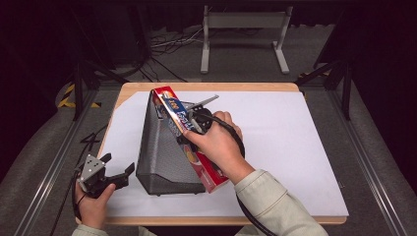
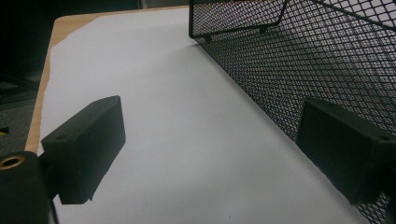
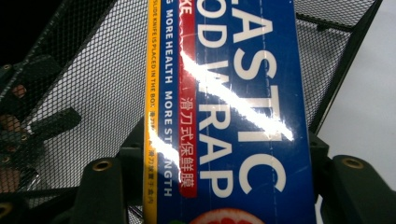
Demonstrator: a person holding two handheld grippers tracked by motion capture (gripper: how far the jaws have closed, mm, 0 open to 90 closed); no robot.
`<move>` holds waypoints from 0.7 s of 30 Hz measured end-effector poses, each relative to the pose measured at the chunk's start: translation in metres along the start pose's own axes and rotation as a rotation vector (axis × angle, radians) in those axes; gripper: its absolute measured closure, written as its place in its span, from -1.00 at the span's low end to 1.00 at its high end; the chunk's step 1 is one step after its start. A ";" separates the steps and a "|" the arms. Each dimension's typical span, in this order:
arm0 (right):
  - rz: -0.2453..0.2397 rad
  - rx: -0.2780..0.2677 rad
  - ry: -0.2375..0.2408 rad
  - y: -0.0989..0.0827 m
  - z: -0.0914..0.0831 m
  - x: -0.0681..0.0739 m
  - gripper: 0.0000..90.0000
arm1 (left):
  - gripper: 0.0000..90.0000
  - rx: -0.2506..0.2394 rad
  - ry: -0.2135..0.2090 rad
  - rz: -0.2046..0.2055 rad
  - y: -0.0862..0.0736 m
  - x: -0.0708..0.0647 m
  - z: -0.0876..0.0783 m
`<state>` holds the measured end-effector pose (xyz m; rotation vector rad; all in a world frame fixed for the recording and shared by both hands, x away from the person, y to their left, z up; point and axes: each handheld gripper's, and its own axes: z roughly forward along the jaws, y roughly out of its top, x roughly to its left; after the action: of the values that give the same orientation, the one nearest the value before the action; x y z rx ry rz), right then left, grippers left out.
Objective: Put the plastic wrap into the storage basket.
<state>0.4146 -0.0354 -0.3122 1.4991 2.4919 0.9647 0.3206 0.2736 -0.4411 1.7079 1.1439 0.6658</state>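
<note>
Right tongs (image 1: 189,129) clenched across the plastic wrap box (image 1: 189,140): in the right gripper view a jaw sits on each long side of the box (image 3: 243,112), pads against it. Box is long, blue and red, glossy with glare streaks, "PLASTIC WRAP" print readable. It lies tilted along the upper right edge of the black mesh basket (image 1: 162,152), far end up near the back of the basket, near end sticking out past the basket's front right corner, low over the white sheet (image 1: 295,147). Whether the box rests on the rim or is carried free of it, cannot tell. Right hand (image 1: 221,145) wraps the gripper body from above, cable trailing back along the sleeve.

Left tongs (image 1: 118,172) released, nothing between the jaws. They sit at the front left of the worktop (image 1: 133,88), low over the sheet, just beside the basket's left wall; in the left gripper view one jaw is close against the mesh (image 2: 299,70), contact unclear. Left hand (image 1: 93,204) grips from below at the worktop's front edge.
</note>
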 end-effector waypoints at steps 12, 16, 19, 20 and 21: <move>0.027 0.074 -0.030 0.000 0.019 0.003 -0.11 | -0.80 0.000 -0.001 0.000 0.000 0.000 0.000; 0.037 0.088 -0.031 0.002 0.024 0.004 -0.11 | -0.80 0.002 0.000 0.000 0.000 0.000 0.000; 0.027 0.103 -0.052 0.002 0.029 0.006 -0.11 | -0.80 0.000 0.000 0.000 0.000 0.000 0.000; 0.029 0.109 -0.054 0.002 0.031 0.007 -0.11 | -0.80 0.001 -0.001 -0.001 0.000 0.000 0.000; 0.032 0.115 -0.053 0.002 0.032 0.007 -0.11 | -0.80 0.001 0.000 -0.001 -0.001 0.000 0.000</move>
<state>0.4250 -0.0138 -0.3351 1.5792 2.5326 0.7872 0.3205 0.2740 -0.4416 1.7084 1.1454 0.6645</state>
